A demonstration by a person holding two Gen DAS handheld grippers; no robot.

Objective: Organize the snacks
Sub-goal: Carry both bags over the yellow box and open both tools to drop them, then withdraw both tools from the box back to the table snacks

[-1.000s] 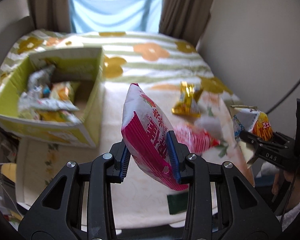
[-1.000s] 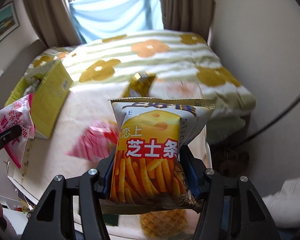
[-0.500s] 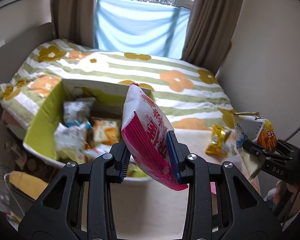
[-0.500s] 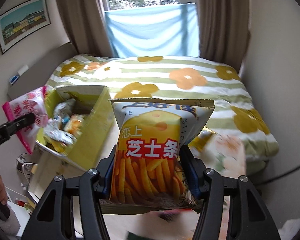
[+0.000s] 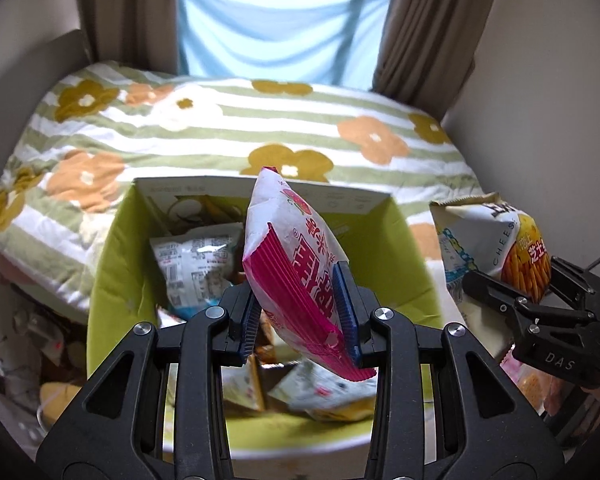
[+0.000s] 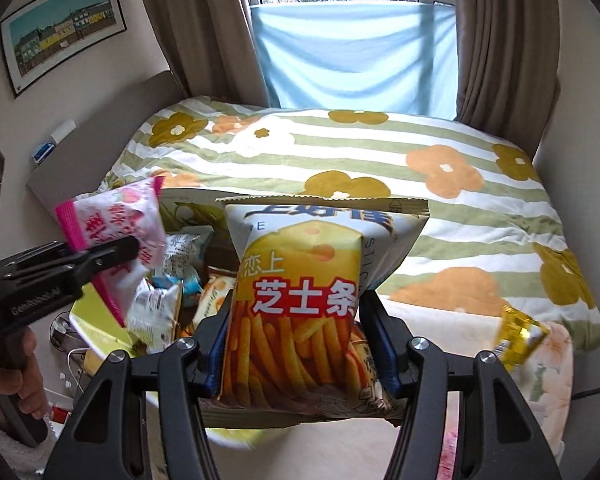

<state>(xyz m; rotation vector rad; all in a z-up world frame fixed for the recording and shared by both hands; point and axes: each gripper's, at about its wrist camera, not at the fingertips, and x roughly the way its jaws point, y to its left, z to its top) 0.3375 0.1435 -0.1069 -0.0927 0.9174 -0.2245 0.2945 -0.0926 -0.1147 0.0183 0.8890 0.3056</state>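
While both grippers hung over the bed, each had a bag pinched between its fingers.
Left gripper: closed on the pink bag, blue pads pressed to both faces near its lower end; the bag stood tilted, its sealed top leaning away from the fingers.
Right gripper: closed on the cheese stick bag, gripped at its lower half, upright, printed face toward the camera.
Green box: open-topped, directly ahead of and below the left fingertips, the pink bag held above its opening.
Box contents: a white packet and several other wrapped snacks lay loose inside, beyond the left fingers.
Gold packet: lay on the bedcover to the right of the right fingers, apart from the box.
Bedcover: striped, flowered, stretched beyond both pairs of fingertips toward the blue cloth at the window.
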